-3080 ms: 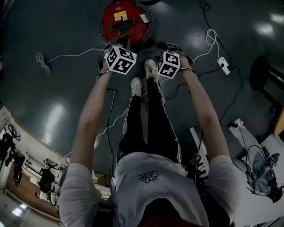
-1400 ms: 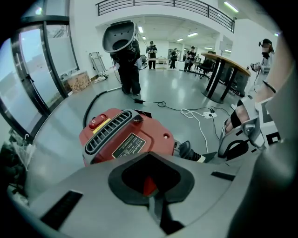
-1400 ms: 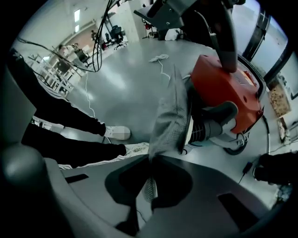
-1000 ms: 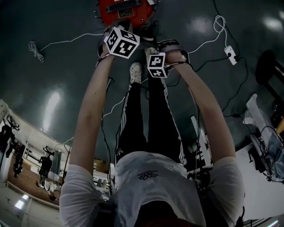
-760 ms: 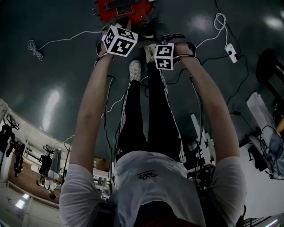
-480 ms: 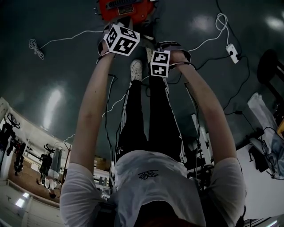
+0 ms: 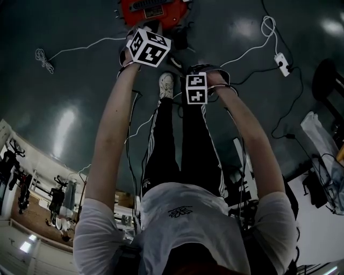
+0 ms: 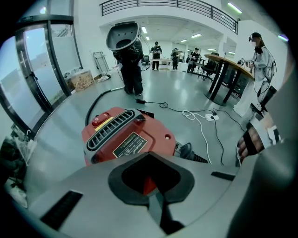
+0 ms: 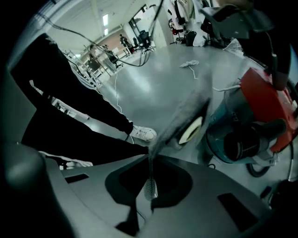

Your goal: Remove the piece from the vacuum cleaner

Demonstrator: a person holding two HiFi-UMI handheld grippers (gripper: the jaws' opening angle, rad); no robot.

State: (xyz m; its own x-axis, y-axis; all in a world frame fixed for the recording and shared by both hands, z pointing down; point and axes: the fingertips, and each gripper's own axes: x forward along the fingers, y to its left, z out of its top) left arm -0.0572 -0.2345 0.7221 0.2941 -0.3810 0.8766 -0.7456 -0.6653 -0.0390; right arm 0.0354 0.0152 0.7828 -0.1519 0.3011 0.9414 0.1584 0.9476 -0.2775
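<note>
The red-topped vacuum cleaner (image 7: 153, 11) stands on the floor at the top of the head view. My left gripper (image 7: 149, 47) is right at its near edge. In the left gripper view the red lid (image 8: 128, 139) fills the middle, and the left gripper (image 8: 152, 197) has its jaws together with only a thin seam. My right gripper (image 7: 196, 88) is lower, above the person's feet. In the right gripper view it (image 9: 149, 186) is shut on a thin grey piece (image 9: 179, 118) that runs up and right, blurred. The vacuum's teal drum (image 9: 223, 135) stands beside it.
A white cable with a power strip (image 7: 278, 62) lies at the right, and a coiled white cord (image 7: 42, 56) at the left. A black stool (image 7: 322, 80) stands at the right edge. The person's shoes (image 7: 166, 83) are just below the vacuum. People and a high table (image 8: 228, 69) are far behind.
My right gripper has drawn back from the vacuum towards the person's legs, with the grey piece in it. The left gripper has stayed at the vacuum's edge.
</note>
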